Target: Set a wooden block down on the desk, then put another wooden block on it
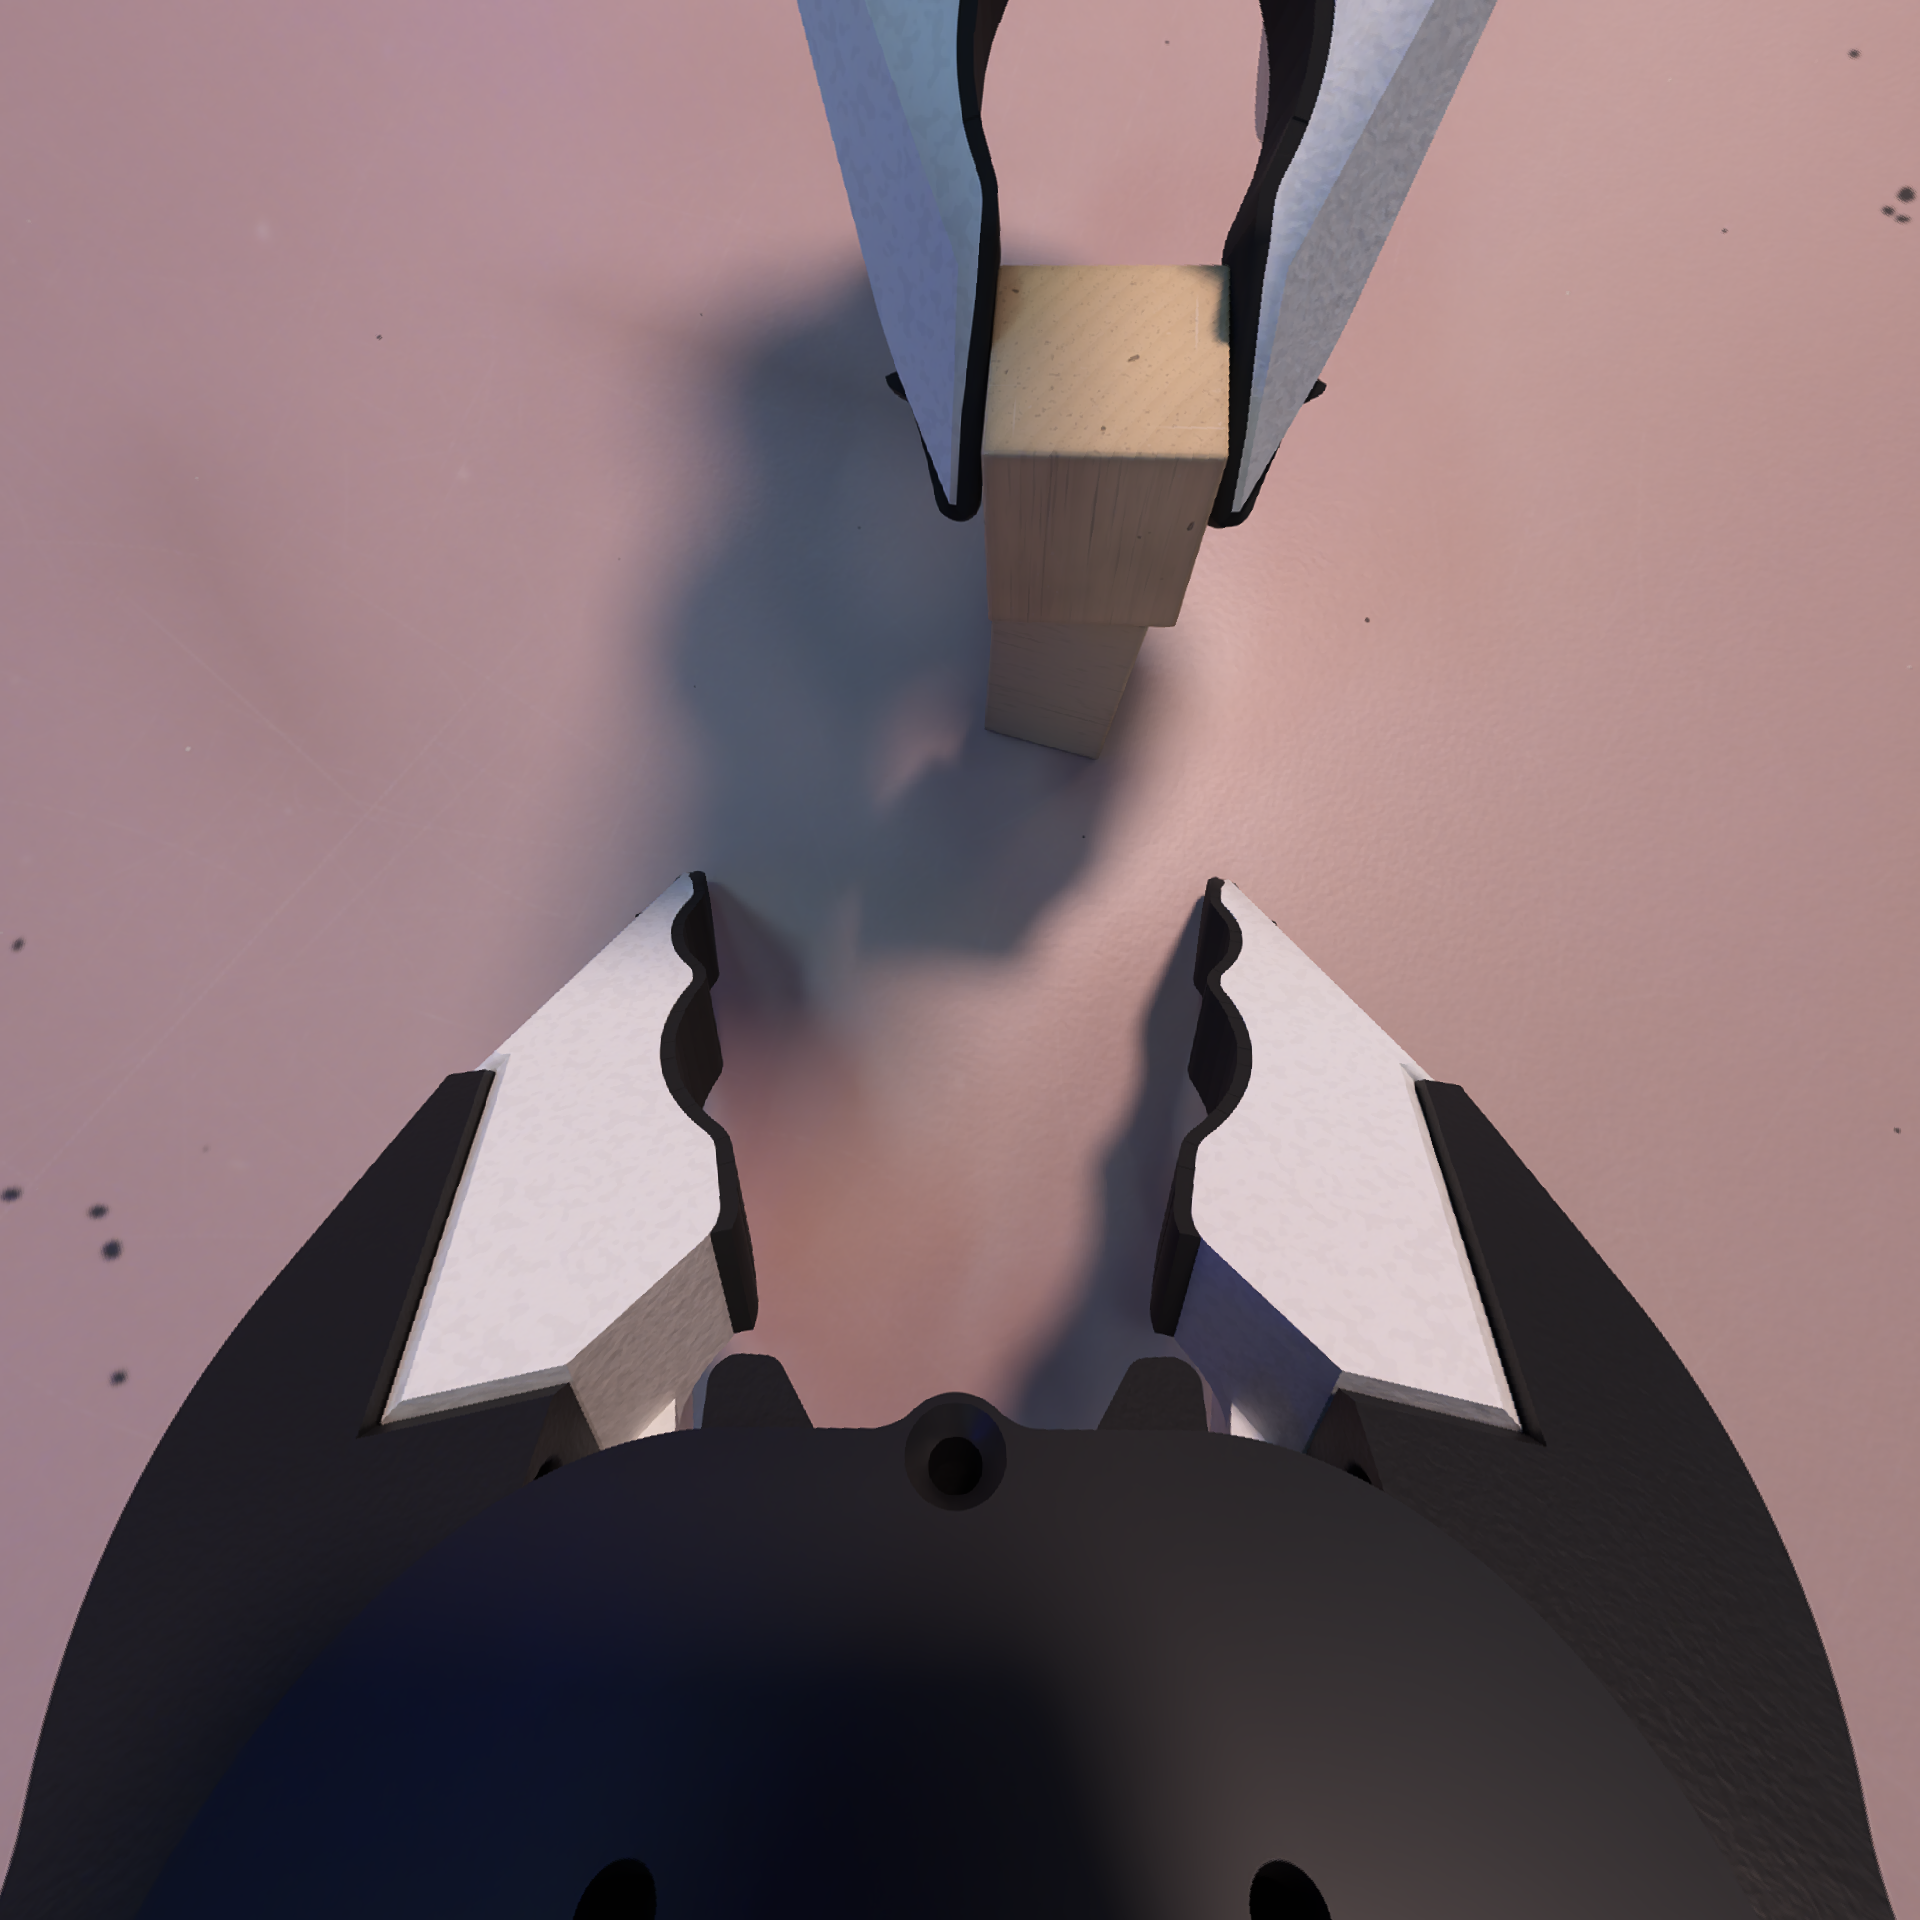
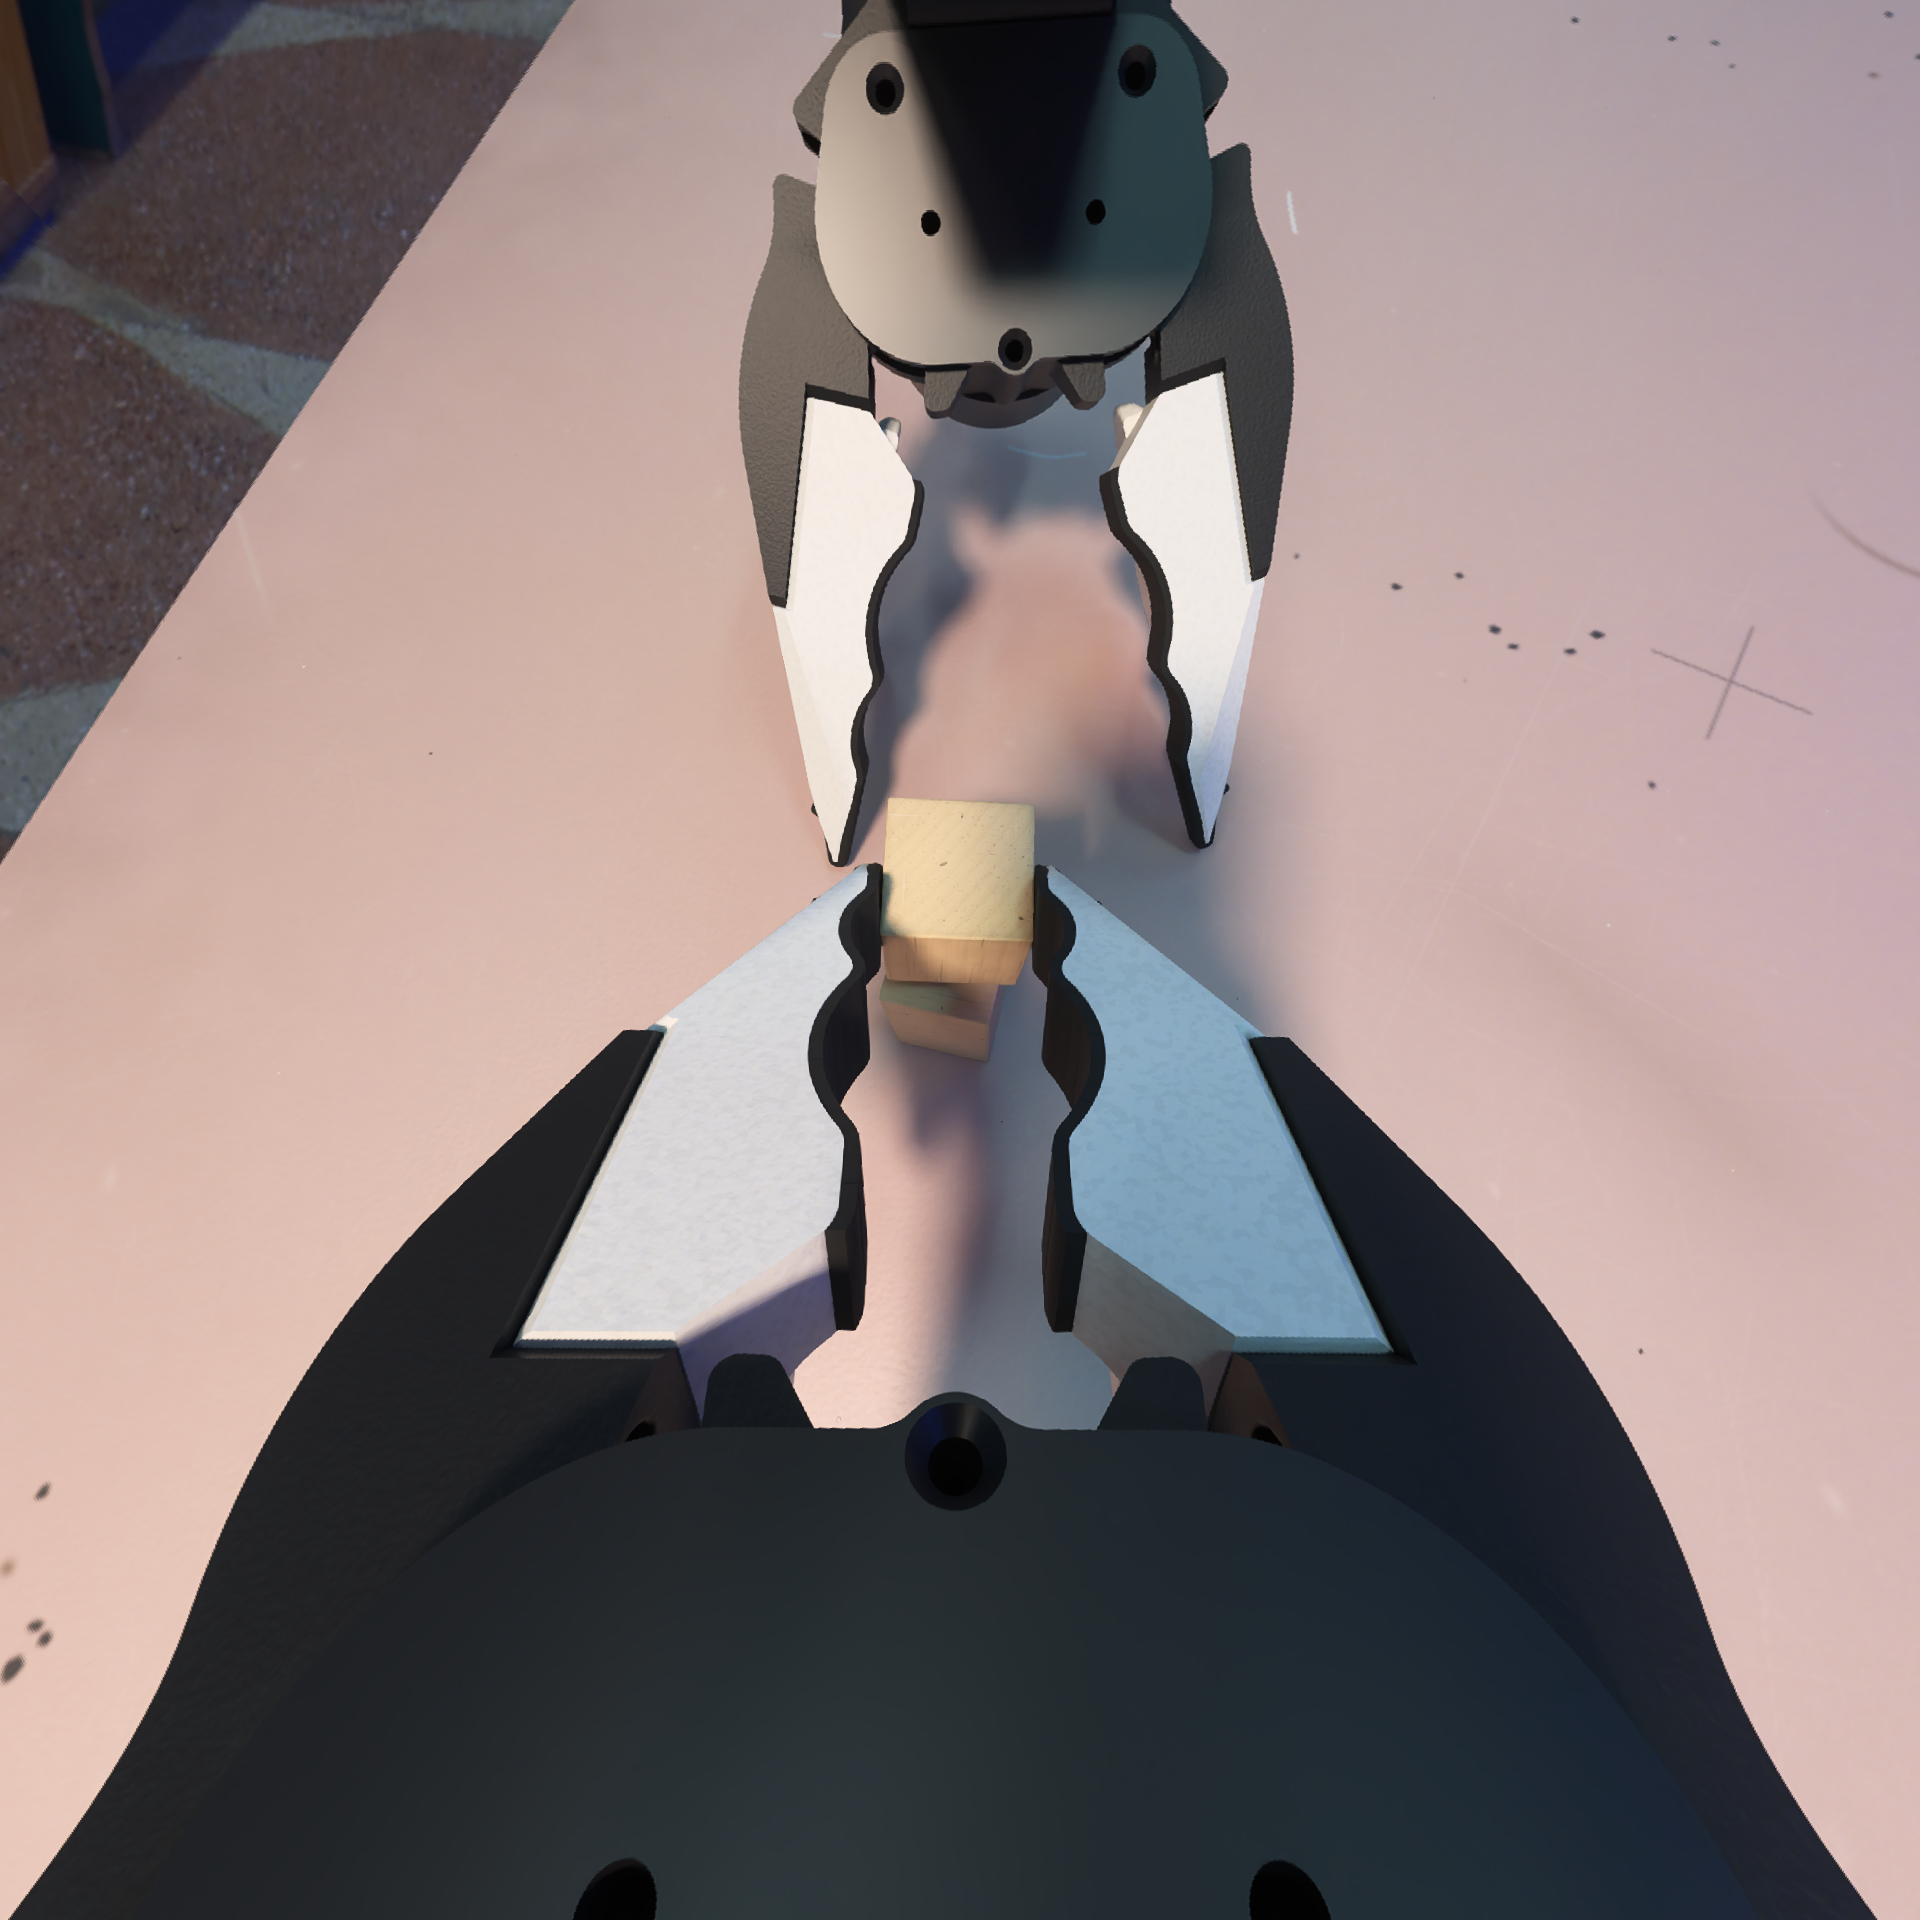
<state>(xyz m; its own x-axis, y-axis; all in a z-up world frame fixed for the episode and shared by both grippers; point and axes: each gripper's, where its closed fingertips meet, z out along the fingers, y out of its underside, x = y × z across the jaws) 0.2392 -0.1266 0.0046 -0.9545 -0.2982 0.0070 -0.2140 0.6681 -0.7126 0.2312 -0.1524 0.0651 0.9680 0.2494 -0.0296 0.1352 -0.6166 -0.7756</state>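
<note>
Two pale wooden blocks are stacked on the pink desk [image 1: 416, 520]. The upper block [image 1: 1107, 364] sits on the lower block [image 1: 1060, 686], shifted a little to one side. My right gripper [image 1: 1093, 511] reaches in from the top of the left wrist view and is shut on the upper block, one finger against each side. In the right wrist view the right gripper [image 2: 956, 878] clasps the upper block [image 2: 961, 873], with the lower block [image 2: 935, 1023] under it. My left gripper [image 1: 954, 883] is open and empty, a short way back from the stack; it faces me in the right wrist view [image 2: 1018, 847].
The desk's long edge [image 2: 281, 468] runs along the left of the right wrist view, with patterned floor [image 2: 156, 312] beyond it. The desk [image 2: 1558, 935] has small dark specks and faint scratch marks [image 2: 1730, 681]. The two grippers face each other across the stack.
</note>
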